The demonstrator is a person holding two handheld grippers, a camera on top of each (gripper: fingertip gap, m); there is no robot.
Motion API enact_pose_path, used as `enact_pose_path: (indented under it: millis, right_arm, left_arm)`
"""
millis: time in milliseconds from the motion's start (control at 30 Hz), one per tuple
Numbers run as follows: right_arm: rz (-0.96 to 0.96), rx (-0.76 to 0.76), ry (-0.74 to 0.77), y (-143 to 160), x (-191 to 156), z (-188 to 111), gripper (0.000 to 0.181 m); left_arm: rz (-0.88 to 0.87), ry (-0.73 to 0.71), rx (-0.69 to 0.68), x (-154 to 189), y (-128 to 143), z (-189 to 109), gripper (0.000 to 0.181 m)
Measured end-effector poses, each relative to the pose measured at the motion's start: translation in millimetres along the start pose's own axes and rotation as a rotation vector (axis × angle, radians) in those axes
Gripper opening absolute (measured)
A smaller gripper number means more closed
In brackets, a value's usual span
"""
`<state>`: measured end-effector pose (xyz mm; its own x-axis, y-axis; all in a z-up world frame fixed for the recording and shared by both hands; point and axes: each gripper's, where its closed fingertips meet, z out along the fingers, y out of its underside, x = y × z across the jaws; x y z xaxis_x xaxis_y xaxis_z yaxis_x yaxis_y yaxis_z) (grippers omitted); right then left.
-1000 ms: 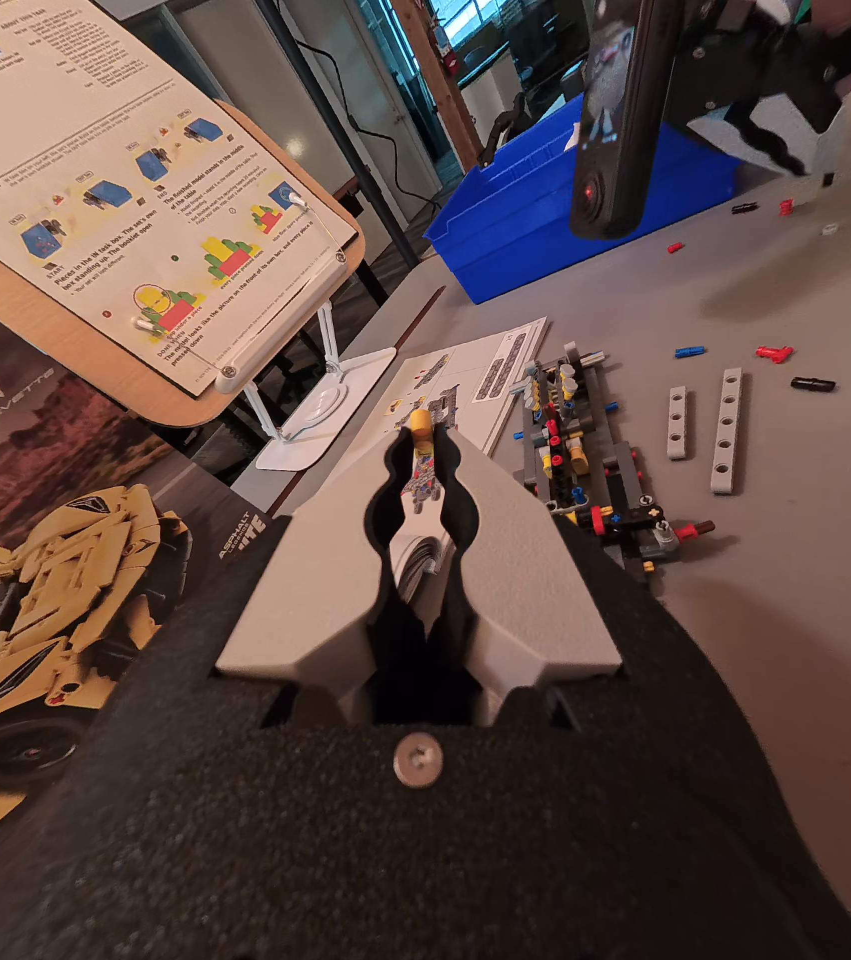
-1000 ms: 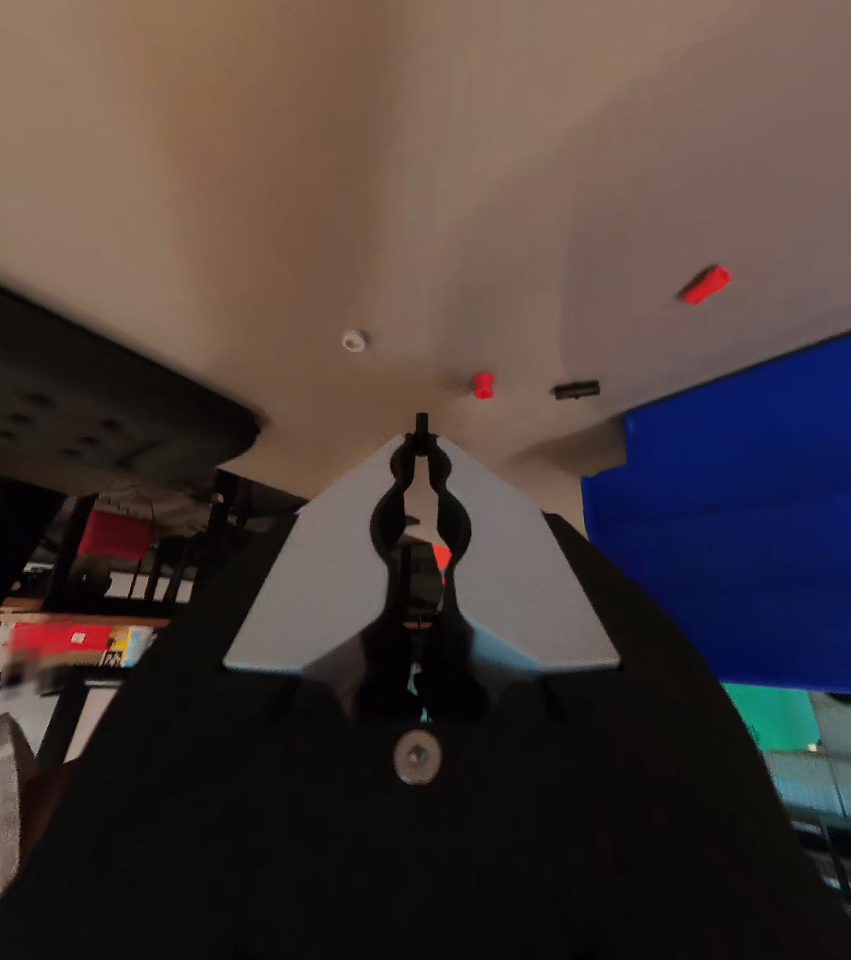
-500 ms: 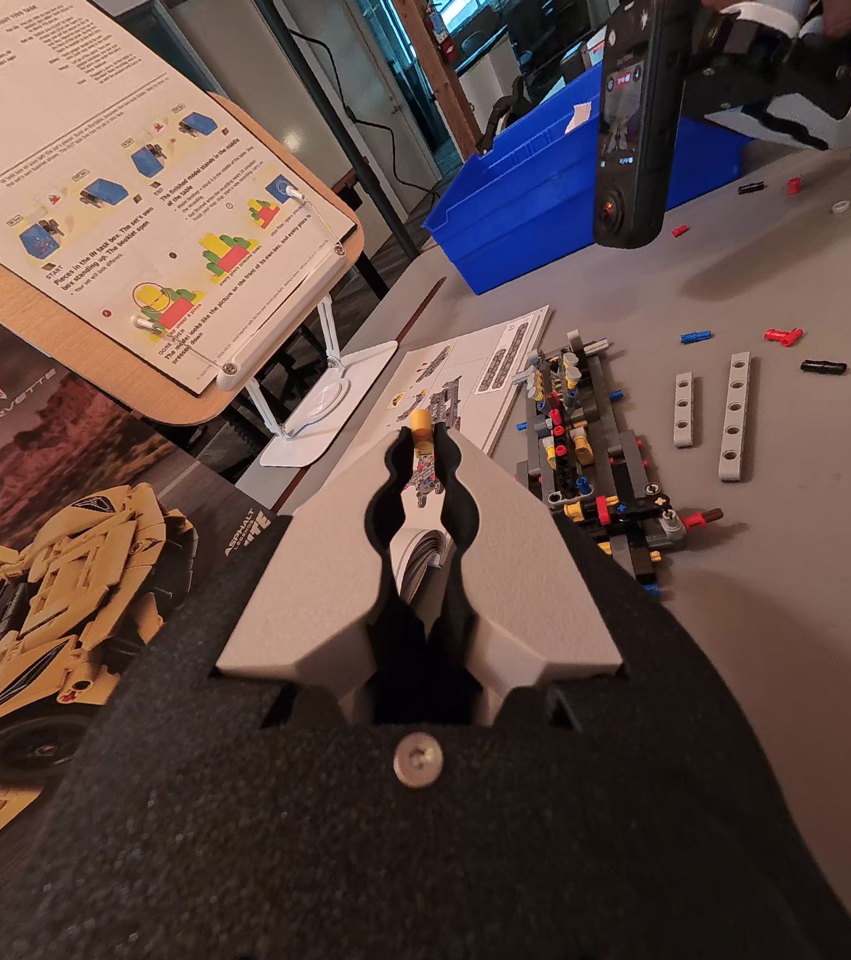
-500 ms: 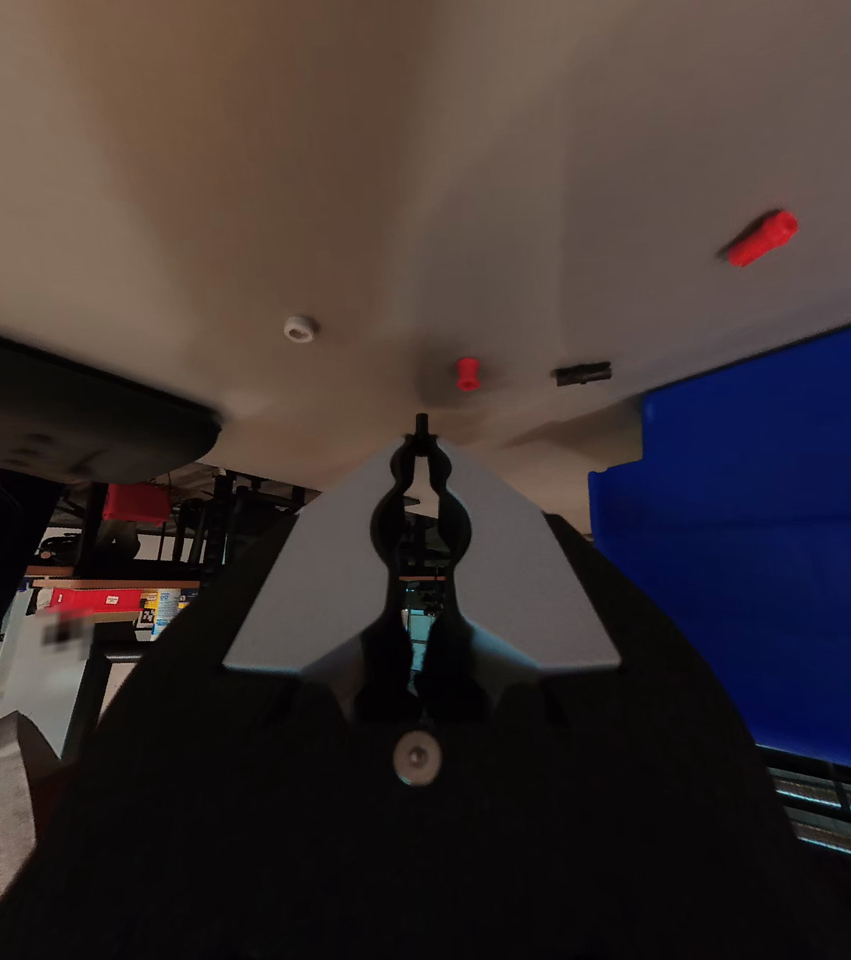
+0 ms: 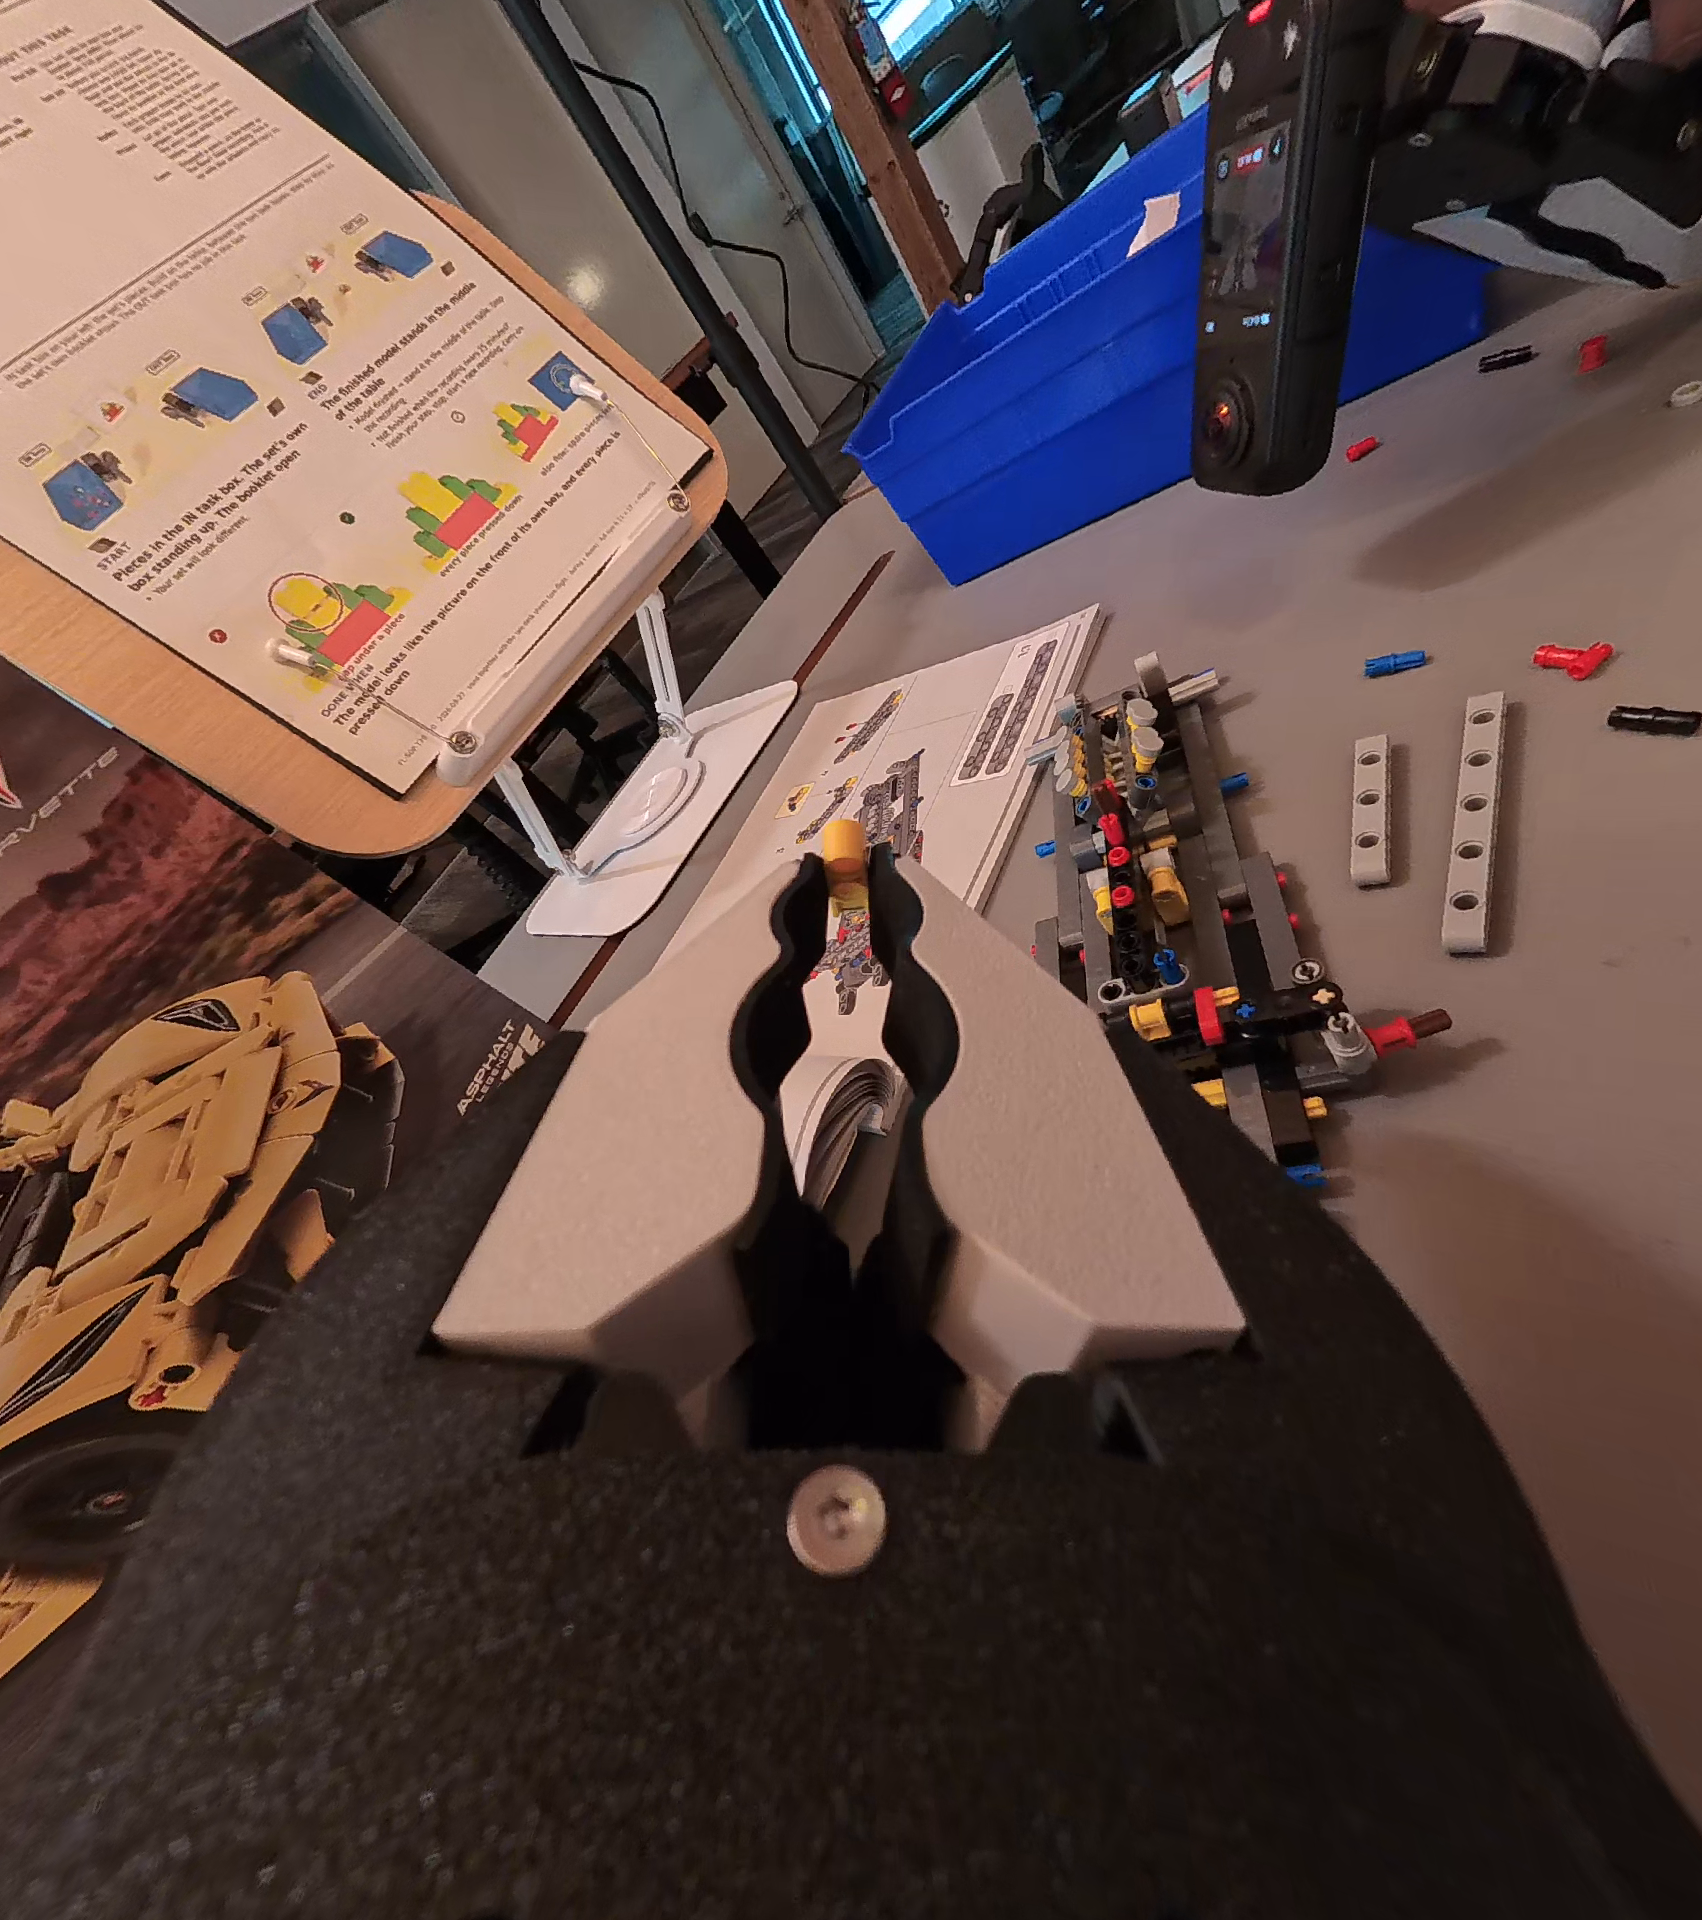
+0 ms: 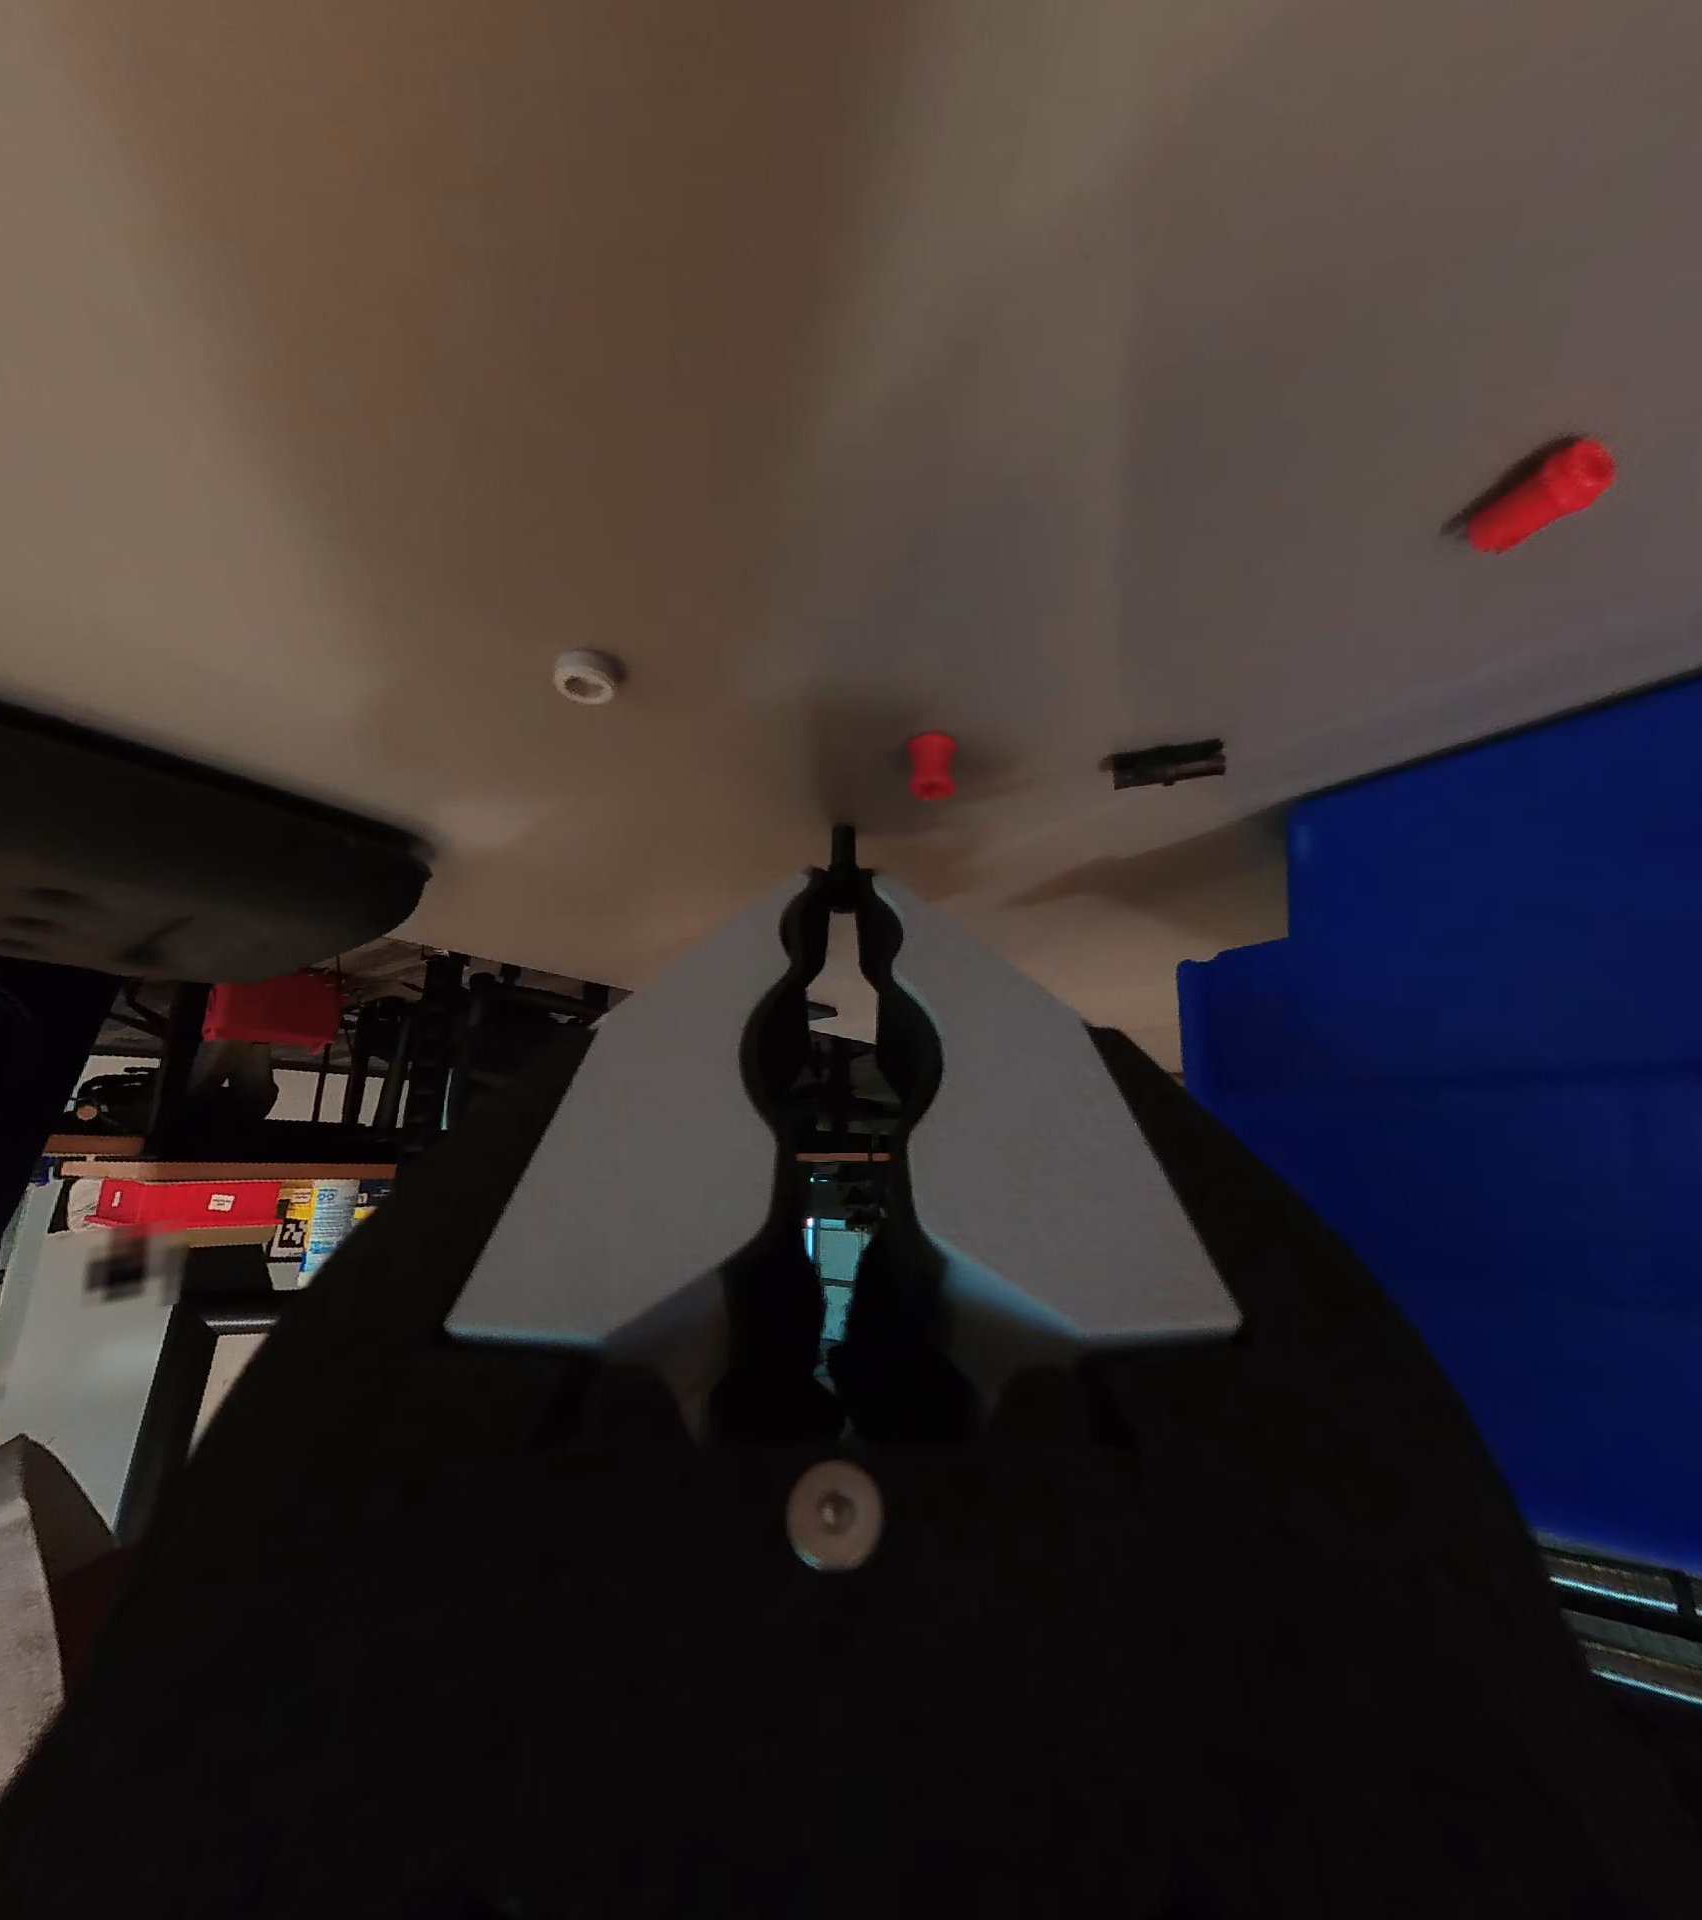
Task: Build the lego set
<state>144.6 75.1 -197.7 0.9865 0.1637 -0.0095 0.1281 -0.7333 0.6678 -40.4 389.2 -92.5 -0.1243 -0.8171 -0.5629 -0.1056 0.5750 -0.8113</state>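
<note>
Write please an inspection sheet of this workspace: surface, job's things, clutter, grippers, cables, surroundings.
Surface: grey table, matte.
Job's things: part-built chassis beside the open booklet; two grey beams lie apart from it; loose pins, among them a black pin and a red pin.
Clutter: blue bin at the table's far edge; set box at the left.
Grippers: left gripper shut on a yellow piece; right gripper shut on a small black piece, close above the table.
Cables: a black cable hangs behind the table.
Surroundings: instruction sheet on a stand; shelves behind, blurred.
</note>
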Motion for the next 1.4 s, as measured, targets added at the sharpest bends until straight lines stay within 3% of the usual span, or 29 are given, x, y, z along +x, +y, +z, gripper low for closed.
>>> enact_pose_path:
  millis: [1033,1133,1267,1333,1400]
  right_arm:
    - [0.000,0.028,-0.002,-2.2,2.0,-1.3,0.007]
    - [-0.012,0.210,0.025,-4.8,3.3,-18.4,0.011]
    - [0.037,0.777,0.043,2.9,-0.2,-62.9,0.013]
    - [0.081,1.018,0.024,15.2,-1.7,-62.9,0.022]
    - [0.130,1.166,0.012,22.5,-0.5,-48.4,0.023]
  left_arm:
    - [0.036,-0.010,0.002,-0.3,-2.2,-1.5,0.007]
    - [0.047,-0.019,-0.001,-1.9,-2.0,-3.2,0.007]
    - [0.037,-0.021,-0.004,-4.7,-0.8,-3.9,0.007]
    - [0.022,-0.015,-0.003,-4.7,0.0,-3.3,0.007]
    - [0.019,-0.011,-0.007,-4.0,1.3,-2.3,0.007]
